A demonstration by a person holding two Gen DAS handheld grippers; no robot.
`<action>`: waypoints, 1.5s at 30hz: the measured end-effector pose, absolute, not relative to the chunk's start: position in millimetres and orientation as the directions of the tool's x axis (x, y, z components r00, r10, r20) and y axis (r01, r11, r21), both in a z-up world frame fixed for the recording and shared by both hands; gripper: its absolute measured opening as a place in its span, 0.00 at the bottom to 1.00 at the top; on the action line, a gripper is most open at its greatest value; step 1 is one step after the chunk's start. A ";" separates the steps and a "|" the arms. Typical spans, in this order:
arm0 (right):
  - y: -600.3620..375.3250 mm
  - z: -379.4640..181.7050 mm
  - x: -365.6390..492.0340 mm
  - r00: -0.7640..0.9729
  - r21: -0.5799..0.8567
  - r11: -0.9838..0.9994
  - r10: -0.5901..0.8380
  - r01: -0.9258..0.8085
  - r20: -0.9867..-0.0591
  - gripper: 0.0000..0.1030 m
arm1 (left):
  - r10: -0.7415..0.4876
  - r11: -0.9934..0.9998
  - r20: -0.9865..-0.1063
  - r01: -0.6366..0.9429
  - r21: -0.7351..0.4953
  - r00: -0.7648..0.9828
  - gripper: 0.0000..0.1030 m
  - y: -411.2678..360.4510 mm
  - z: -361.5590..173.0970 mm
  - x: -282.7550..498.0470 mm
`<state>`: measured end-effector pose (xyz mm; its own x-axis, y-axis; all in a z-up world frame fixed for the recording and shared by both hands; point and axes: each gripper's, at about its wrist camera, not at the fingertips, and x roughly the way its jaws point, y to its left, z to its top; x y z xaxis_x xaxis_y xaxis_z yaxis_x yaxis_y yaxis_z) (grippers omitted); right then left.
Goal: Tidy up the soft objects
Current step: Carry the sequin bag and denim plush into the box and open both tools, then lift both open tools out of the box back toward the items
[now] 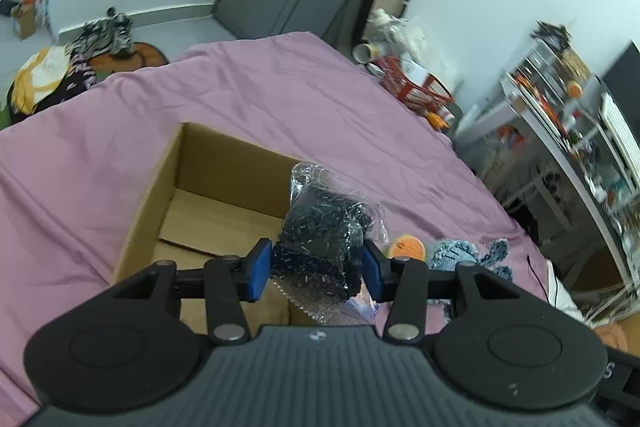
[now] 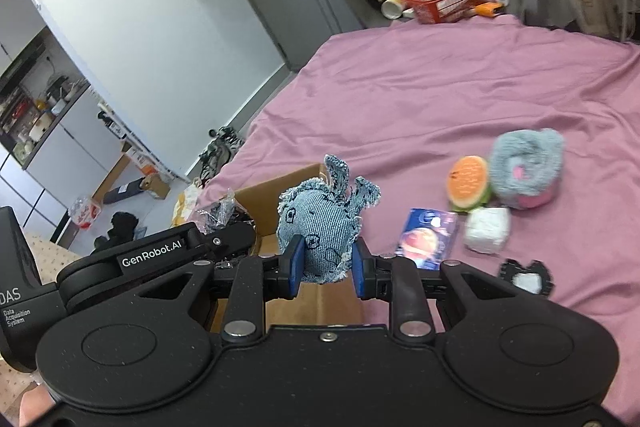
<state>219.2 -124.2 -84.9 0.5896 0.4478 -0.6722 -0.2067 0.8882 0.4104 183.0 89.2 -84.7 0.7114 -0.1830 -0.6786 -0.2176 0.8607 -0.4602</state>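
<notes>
Bed (image 1: 280, 99) under a wrinkled pink sheet carries everything; wide bare sheet beyond the items in both views. Open cardboard box (image 1: 224, 187) sits on the near part of the bed, inside bare, seen fully only from the left wrist; the right wrist view catches just one corner of it (image 2: 288, 183). Left tool (image 1: 318, 269), blue pads clamped on a dark knit bundle in clear plastic wrap (image 1: 324, 231), held above the box's right wall. Right tool (image 2: 326, 269) clamped on a denim plush toy (image 2: 320, 223), lifted off the sheet near the box corner. Right wrist view alone shows the loose group on the sheet to the right: grey fluffy plush (image 2: 526, 167), orange melon-slice toy (image 2: 470, 183) touching it, white soft lump (image 2: 488, 229) just below, a blue printed packet (image 2: 426, 237), a small black-and-white frilled piece (image 2: 526, 277). Red basket (image 2: 448, 3) past the far bed edge. Readable on the left tool body: "GenRobot.AI", "Data Acquisition System".
</notes>
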 end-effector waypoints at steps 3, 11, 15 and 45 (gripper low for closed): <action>-112.1 -89.5 228.6 0.580 0.407 0.887 0.454 -0.219 -0.677 0.24 | -0.163 0.852 -0.683 -0.248 -0.462 0.712 0.45 101.0 -88.5 187.0; -84.0 -101.6 254.4 0.548 0.401 0.879 0.475 -0.257 -0.689 0.24 | -0.129 0.819 -0.709 -0.329 -0.470 0.693 0.45 124.8 -106.2 200.2; -72.6 -106.9 263.4 0.532 0.397 0.875 0.483 -0.276 -0.695 0.24 | -0.112 0.807 -0.718 -0.359 -0.469 0.687 0.45 131.6 -115.1 205.5; -103.1 -84.4 266.5 0.578 0.394 0.880 0.472 -0.266 -0.666 0.51 | -0.011 0.765 -0.715 -0.454 -0.457 0.699 0.61 133.9 -98.2 207.8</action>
